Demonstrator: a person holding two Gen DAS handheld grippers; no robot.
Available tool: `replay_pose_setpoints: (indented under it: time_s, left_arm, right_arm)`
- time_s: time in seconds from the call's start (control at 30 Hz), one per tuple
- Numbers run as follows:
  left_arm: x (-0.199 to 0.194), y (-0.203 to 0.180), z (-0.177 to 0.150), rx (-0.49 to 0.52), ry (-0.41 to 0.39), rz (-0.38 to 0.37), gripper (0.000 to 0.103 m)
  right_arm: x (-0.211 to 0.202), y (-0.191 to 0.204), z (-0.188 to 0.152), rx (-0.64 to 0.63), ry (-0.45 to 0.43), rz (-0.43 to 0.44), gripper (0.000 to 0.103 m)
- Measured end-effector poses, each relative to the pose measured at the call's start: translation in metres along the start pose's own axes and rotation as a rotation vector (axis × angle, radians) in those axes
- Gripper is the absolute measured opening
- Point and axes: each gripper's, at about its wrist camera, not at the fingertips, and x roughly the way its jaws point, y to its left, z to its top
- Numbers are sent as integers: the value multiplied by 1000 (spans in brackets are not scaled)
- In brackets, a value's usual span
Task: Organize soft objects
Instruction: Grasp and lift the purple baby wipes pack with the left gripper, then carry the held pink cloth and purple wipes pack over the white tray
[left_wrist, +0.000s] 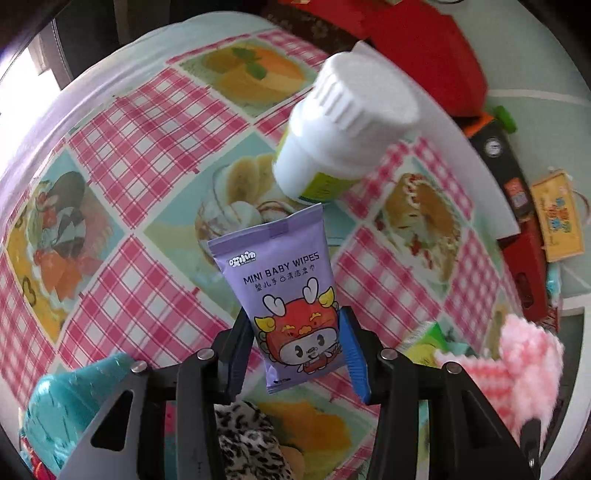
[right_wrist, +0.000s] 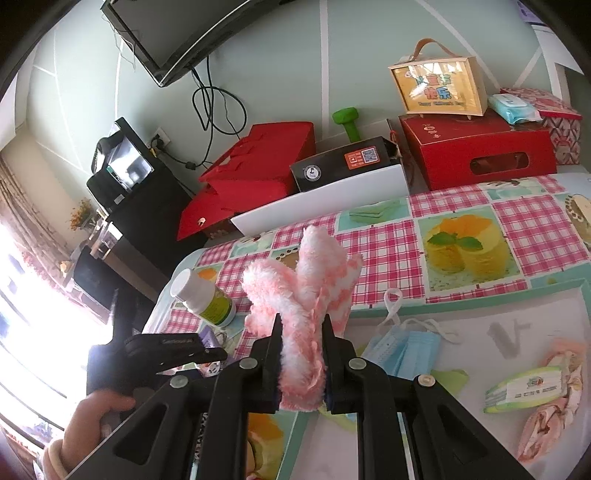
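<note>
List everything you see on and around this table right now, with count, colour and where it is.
baby wipes pack: one, purple, between left gripper's fingers
fluffy cloth: one, pink-white, clamped in right gripper
pill bottle: one, white, on tablecloth
tablecloth: one, pink check
face masks: a few, blue, on tray
tissue pack: one, green-white, on tray
tray: one, teal-rimmed
red boxes: two, behind table
dumbbell: one, green, behind table
left gripper: black, shut on pack
right gripper: black, shut on cloth
hand: one, holding left gripper

Glossy purple film wipes packet (left_wrist: 291, 295); fluffy pink-and-white cloth (right_wrist: 303, 306) (deep pile); smooth white plastic bottle (left_wrist: 343, 129); printed glossy tablecloth (left_wrist: 147, 147).
</note>
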Motion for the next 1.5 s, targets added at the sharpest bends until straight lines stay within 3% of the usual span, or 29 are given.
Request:
replay_pose_setpoints:
  time_s: [0.27, 0.5, 0.73, 0.93, 1.2, 1.5]
  left_arm:
    - [-33, -19, -28, 82, -82, -113, 47]
    - [-65, -55, -13, 217, -170, -201, 47]
    - [-104, -77, -22, 361, -222, -257, 47]
    - [-105, -111, -46, 509, -214, -272, 47]
    - [-94, -137, -80, 653, -145, -271, 47]
    - [-56, -155, -107, 751, -32, -233, 47]
  right_arm:
    - [-24, -5, 7, 7, -68, -36, 17]
    - [-71, -16, 15, 16, -191, -115, 17]
    - [-125, -39, 18, 56, -302, -251, 17]
    - [-161, -59, 15, 94, -356, -370, 17]
    - [-174, -90, 7, 172, -323, -452, 17]
    - [-122, -126, -2, 223, -162, -422, 17]
